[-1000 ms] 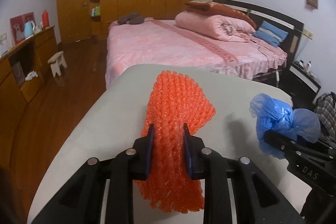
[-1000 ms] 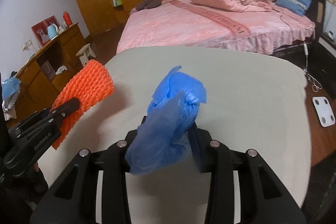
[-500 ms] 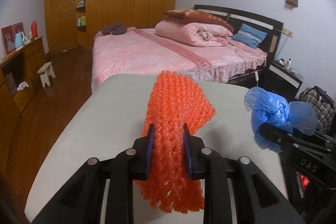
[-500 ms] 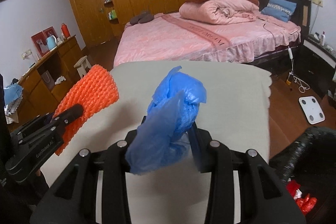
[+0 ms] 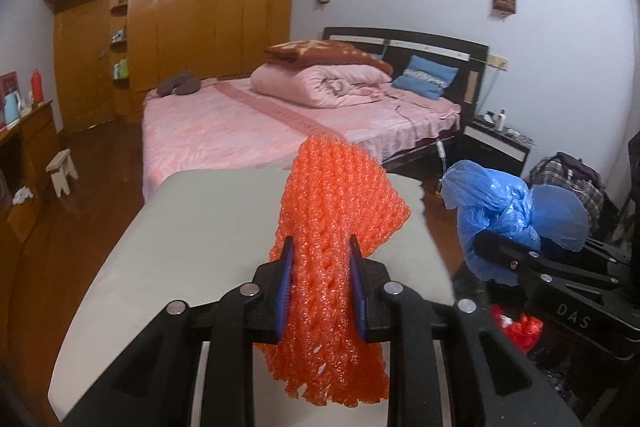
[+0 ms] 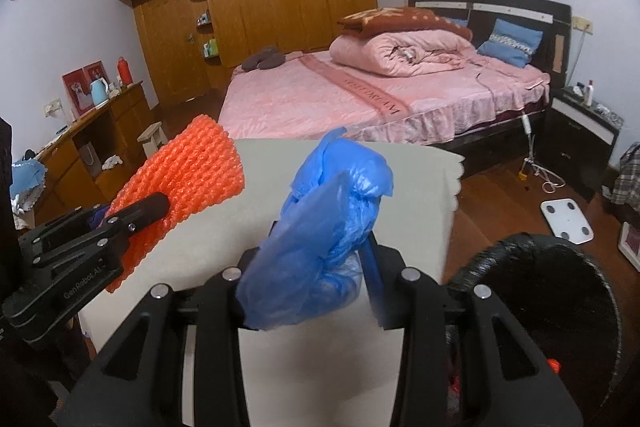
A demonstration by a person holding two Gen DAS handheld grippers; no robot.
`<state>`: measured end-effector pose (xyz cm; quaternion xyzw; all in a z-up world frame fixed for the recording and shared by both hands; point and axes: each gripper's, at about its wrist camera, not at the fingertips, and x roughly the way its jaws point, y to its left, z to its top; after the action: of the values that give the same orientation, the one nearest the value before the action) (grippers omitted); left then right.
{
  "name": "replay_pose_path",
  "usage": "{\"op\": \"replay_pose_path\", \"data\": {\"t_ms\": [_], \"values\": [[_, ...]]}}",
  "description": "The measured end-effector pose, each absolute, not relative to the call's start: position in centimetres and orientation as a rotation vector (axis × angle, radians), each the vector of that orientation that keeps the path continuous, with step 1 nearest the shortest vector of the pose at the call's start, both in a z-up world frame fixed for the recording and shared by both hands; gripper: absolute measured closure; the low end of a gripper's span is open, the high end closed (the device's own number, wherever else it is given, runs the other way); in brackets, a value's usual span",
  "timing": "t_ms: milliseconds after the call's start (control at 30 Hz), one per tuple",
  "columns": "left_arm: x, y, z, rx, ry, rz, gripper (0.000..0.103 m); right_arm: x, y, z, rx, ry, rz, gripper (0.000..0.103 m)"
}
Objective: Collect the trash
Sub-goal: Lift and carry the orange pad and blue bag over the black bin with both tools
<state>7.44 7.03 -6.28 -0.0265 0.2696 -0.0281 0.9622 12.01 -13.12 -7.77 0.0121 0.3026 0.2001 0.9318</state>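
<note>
Over the grey table (image 5: 192, 227) both grippers are up in the air with trash clamped in them. Left gripper (image 5: 322, 283) is squeezed tight on the orange net (image 5: 336, 219), a foam mesh sleeve that sticks out past the fingers and also droops down behind them, so its lower end covers part of the gripper body. From the right wrist view the net (image 6: 192, 171) shows off to the left, with one black finger across it. Right gripper (image 6: 320, 267) is closed on a crumpled blue bag (image 6: 332, 211), and the bag is bunched so thick you can't really see the left finger at all, only a bit of the right blue pad. In the left view the bag (image 5: 516, 211) sits past the table's right edge. Low on the right there's a black bin (image 6: 560, 291), cut off by the frame edge; its inside is too dark to read, just some red scraps (image 5: 520, 327) peeking out. Behind it all is a pink bed (image 6: 360, 95).
</note>
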Motion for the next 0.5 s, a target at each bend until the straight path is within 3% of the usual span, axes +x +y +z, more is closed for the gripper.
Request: {"op": "replay_pose_path", "data": {"t_ms": [500], "values": [[4.2,0.3,-3.0,-0.003,0.459,-0.202,0.078,6.9,-20.8,-5.3,0.068,0.533,0.322,0.066]]}}
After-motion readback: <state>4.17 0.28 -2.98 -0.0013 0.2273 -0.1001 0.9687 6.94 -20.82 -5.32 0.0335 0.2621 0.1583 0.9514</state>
